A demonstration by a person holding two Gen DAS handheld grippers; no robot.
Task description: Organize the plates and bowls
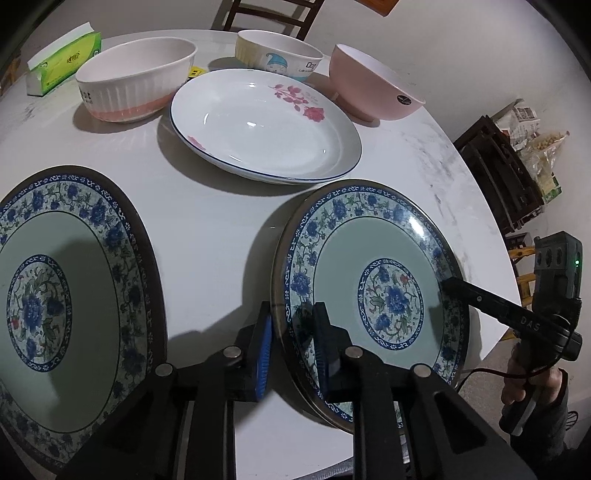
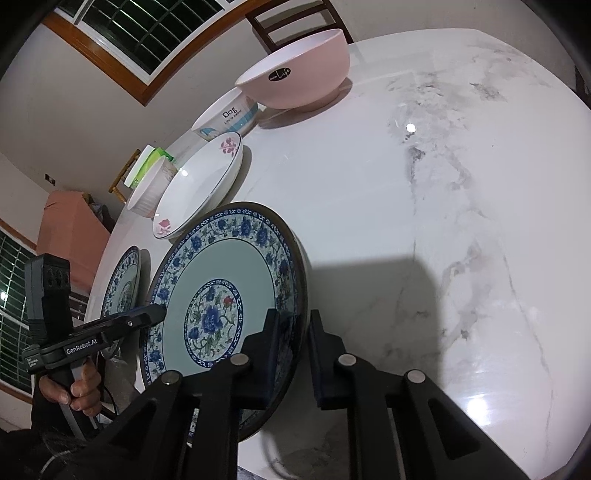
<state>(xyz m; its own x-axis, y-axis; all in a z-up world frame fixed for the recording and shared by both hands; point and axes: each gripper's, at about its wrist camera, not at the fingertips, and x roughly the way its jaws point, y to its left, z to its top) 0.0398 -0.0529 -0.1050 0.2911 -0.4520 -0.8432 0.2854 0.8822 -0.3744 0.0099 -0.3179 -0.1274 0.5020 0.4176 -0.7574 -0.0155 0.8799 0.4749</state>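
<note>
Table: I'm over a round white marble-look table [image 1: 207, 236], a dark wooden chair [image 1: 273, 14] behind it, a barred window [image 2: 140, 33] on the wall.
Back row: I see a ribbed white-and-pink bowl [image 1: 136, 79], a cartoon-print bowl [image 1: 277, 53] and a plain pink bowl [image 1: 373, 86], all upright, with a green tissue pack [image 1: 62, 61] off to the left.
Middle: white rose-pattern plate [image 1: 266, 125] sits flat, just in front of the bowls.
Near plate: the blue floral plate [image 1: 373, 291] is at the table's near edge, tilted, and both my claws are on it.
Left gripper [image 1: 291, 347]: clenched on that plate's left rim, blue pad under, the other finger on the face.
Right gripper [image 2: 291, 354]: clamped on the opposite rim, one finger each side.
Second floral plate [image 1: 62, 295]: lying to the left, apart from the held one.
Hands: I can see fingers wrapped round each handle.
</note>
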